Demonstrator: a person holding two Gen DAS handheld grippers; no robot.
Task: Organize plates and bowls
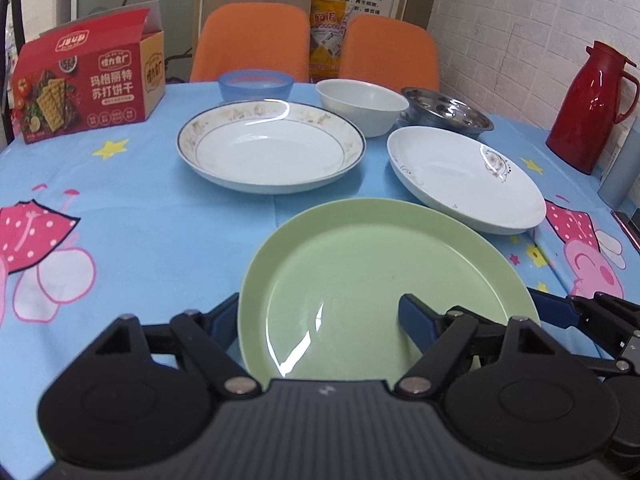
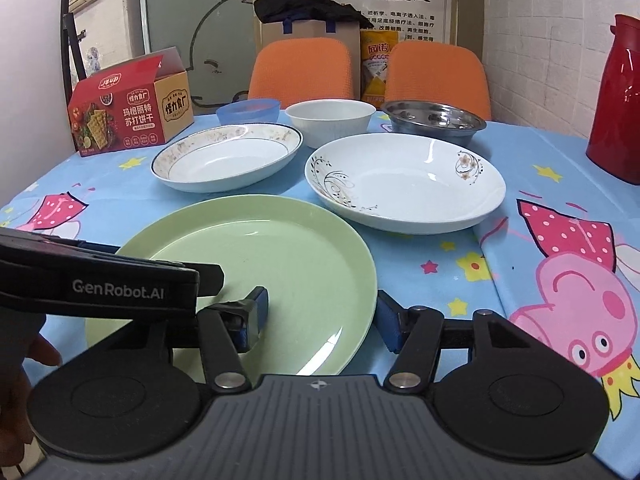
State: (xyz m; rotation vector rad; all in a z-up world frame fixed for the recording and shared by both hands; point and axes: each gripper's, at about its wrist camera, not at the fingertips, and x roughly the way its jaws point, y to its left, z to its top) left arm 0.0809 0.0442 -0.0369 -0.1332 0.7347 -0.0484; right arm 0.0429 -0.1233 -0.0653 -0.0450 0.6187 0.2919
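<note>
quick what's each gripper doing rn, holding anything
left gripper: fingers straddle the near rim of the round pale green plate, grip cannot be told.
right gripper: fingers straddle that plate's right rim, no visible contact, open.

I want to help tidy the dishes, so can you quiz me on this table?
1. What colour is the plate whose rim the left gripper and the right gripper both straddle? A green, B red, C black.
2. True or false: the white bowl stands between the blue bowl and the steel bowl.
3. How many orange chairs stand behind the table?
Key: 1 A, the green plate; 2 true; 3 two.
</note>
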